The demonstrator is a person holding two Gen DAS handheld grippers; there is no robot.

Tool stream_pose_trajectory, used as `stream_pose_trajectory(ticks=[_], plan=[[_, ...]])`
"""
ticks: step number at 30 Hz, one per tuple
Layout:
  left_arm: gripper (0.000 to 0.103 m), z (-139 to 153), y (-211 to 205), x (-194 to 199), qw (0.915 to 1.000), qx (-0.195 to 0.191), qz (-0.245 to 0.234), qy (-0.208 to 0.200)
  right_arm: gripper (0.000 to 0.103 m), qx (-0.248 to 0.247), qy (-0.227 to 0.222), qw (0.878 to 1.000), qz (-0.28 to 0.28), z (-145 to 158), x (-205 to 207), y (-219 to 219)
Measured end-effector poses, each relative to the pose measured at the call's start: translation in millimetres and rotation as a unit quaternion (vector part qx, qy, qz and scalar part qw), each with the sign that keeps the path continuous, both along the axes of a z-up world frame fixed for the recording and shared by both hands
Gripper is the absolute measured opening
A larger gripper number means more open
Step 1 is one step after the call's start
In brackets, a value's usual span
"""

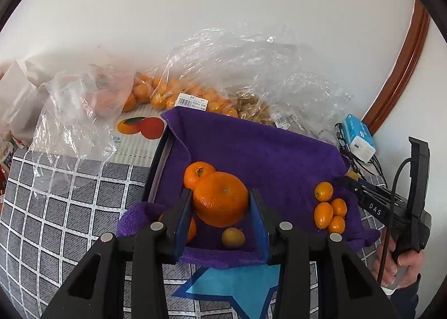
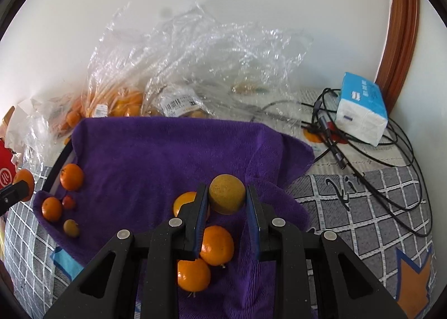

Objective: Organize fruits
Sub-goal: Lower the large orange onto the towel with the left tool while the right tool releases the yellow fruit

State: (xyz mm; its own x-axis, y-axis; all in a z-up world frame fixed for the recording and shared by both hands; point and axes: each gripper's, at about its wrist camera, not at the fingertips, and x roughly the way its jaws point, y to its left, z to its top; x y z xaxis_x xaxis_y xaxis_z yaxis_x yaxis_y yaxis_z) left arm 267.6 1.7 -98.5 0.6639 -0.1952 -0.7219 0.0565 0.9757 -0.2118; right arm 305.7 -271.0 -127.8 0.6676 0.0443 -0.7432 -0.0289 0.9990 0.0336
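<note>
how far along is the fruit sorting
Done: small kumquats grouped on one side of the purple towel, oranges on the other. In hand: left gripper holds a large orange; right gripper holds a yellowish fruit. Left: bagged fruit behind.

Plain white wall; brown wooden frame right; grey checked cloth.

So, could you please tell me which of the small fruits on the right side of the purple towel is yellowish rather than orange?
The one held in the right tool: that fruit is pale yellow, while the three beneath it are orange.
</note>
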Motion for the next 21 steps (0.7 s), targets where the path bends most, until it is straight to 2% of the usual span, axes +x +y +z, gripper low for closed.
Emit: stream_pose_trajectory(ticks=[8, 16, 19, 21], plan=[[0.038, -13.6, -5.7, 9.0, 0.9999, -0.006, -0.009, 0.011, 0.027, 0.002, 0.021, 1.000, 0.005, -23.6, 14.3, -1.9], [0.038, -24.3, -10.9, 13.9, 0.9995, -0.010, -0.017, 0.024, 0.027, -0.001, 0.017, 1.000, 0.018, -25.3, 12.6, 0.0], [0.038, -26.3, -22.2, 17.5, 0.9993, -0.001, -0.025, 0.027, 0.036, 0.004, 0.018, 1.000, 0.014, -21.3, 7.9, -2.6], [0.038, -27.6, -29.8, 19.5, 0.9992, 0.004, -0.029, 0.028, 0.038, 0.012, 0.015, 1.000, 0.017, -16.9, 1.8, -5.6]])
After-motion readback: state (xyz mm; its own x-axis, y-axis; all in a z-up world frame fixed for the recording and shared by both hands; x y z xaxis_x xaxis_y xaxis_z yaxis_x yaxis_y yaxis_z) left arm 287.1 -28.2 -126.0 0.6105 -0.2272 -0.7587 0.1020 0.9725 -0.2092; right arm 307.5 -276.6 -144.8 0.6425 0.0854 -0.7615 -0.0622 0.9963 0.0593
